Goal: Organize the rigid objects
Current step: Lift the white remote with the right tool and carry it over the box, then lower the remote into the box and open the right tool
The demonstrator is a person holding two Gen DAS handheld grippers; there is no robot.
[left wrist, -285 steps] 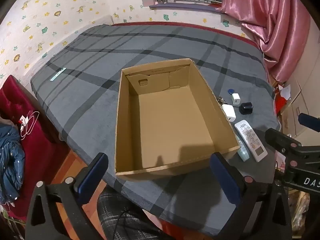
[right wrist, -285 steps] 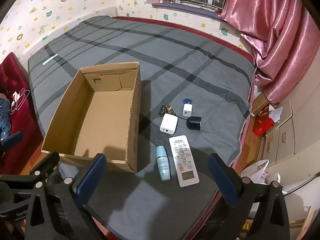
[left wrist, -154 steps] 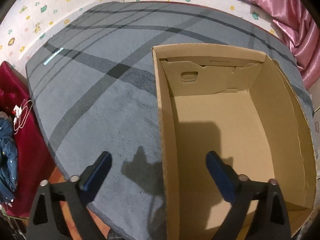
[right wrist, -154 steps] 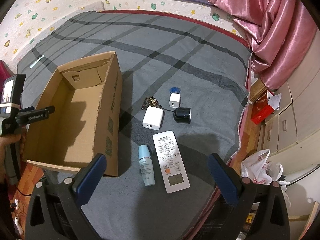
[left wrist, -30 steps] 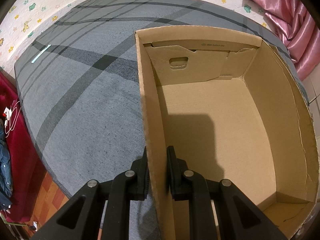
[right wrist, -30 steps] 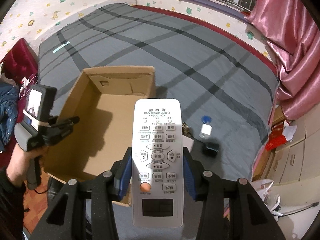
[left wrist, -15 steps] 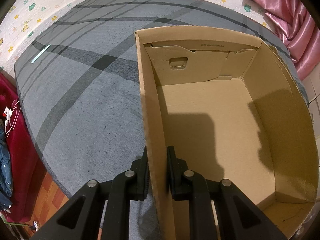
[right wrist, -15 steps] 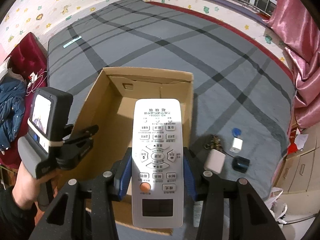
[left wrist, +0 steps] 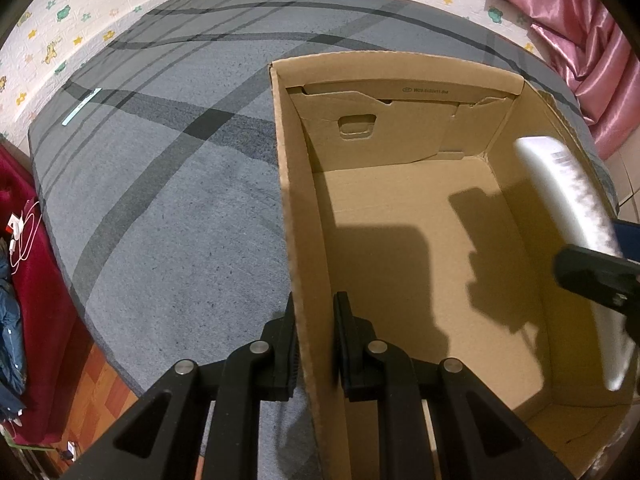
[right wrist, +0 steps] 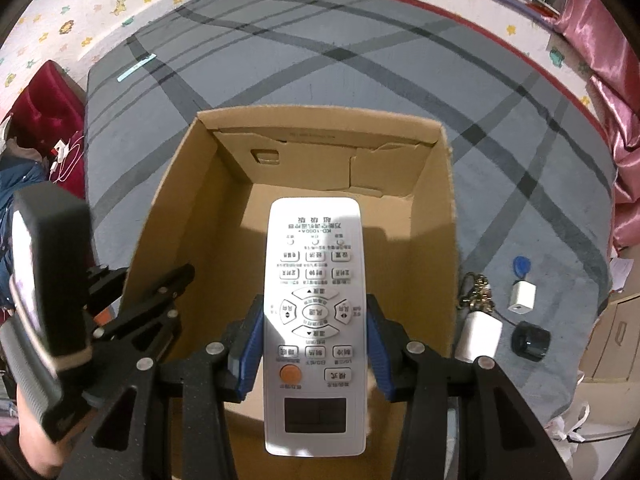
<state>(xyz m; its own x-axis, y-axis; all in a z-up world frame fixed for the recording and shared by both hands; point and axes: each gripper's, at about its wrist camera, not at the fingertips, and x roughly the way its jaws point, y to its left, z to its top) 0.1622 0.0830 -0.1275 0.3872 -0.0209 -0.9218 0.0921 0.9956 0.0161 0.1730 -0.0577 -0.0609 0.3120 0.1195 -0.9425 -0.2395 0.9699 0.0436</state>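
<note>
An open, empty cardboard box (left wrist: pixel 404 240) stands on the grey striped bed. My left gripper (left wrist: pixel 315 316) is shut on the box's left wall near its front corner; it shows in the right wrist view (right wrist: pixel 160 284). My right gripper (right wrist: pixel 314 320) is shut on a white remote control (right wrist: pixel 315 280) and holds it above the inside of the box (right wrist: pixel 320 148). The remote (left wrist: pixel 568 200) enters the left wrist view from the right, over the box's right wall.
To the right of the box on the bed lie a white charger (right wrist: pixel 478 332), a key bunch (right wrist: pixel 476 292), a small white adapter (right wrist: pixel 522 298), a blue tag (right wrist: pixel 522 268) and a black round object (right wrist: pixel 530 340). Pink curtains (right wrist: pixel 608 60) hang at the right.
My right gripper has carried the remote further left, over the box, so it now shows in the left wrist view. My left gripper still holds the box wall.
</note>
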